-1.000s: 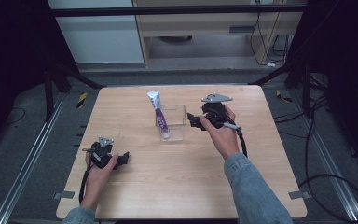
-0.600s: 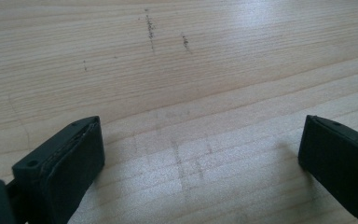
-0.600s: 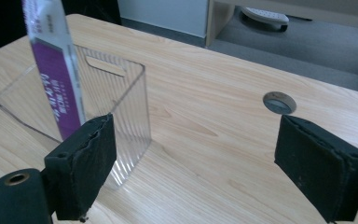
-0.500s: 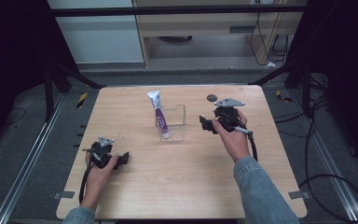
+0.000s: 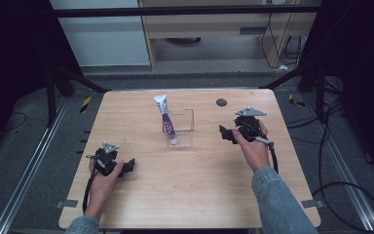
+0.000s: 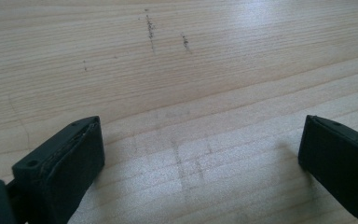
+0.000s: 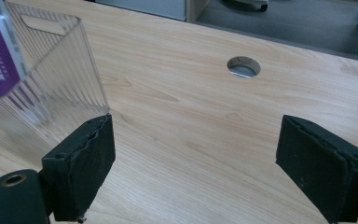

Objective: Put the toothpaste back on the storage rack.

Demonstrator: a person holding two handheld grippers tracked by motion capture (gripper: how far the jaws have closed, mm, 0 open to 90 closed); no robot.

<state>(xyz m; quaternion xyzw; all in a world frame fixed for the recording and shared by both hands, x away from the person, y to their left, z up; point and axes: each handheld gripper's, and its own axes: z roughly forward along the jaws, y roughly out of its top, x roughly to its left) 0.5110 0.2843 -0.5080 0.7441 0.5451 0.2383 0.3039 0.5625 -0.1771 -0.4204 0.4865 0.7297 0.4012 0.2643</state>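
The left gripper (image 5: 126, 165), a black two-jaw tool with a small grey three-cornered plate on top, lies low near the front left corner of the pale wooden worktop (image 5: 199, 195), held in the person's left hand (image 5: 104, 178). In the left gripper view its jaws stand wide apart over bare wood, with nothing between them, so it looks parked out of the way

Toward the middle of the worktop, nearer its back edge, stands a clear ribbed plastic box (image 5: 182, 127), upright and open at the top. A white tube with a purple label (image 5: 165, 117) leans in it, its lower end at the bottom of the box and its flat end sticking out over the rim toward the back left; the tilt seems simply down to the tube being taller than the box. The right gripper view shows the same box (image 7: 51, 79) and the purple label (image 7: 0, 56) through its wall

A small round hole (image 5: 221, 102) sits in the worktop near the back edge, right of the box

The right gripper (image 5: 222, 134), also black and plate-topped, is held in the right hand (image 5: 253, 148) to the right of the box, apart from it, jaws pointing toward it. They gape wide and hold nothing, a pose that suits either a release or an approach
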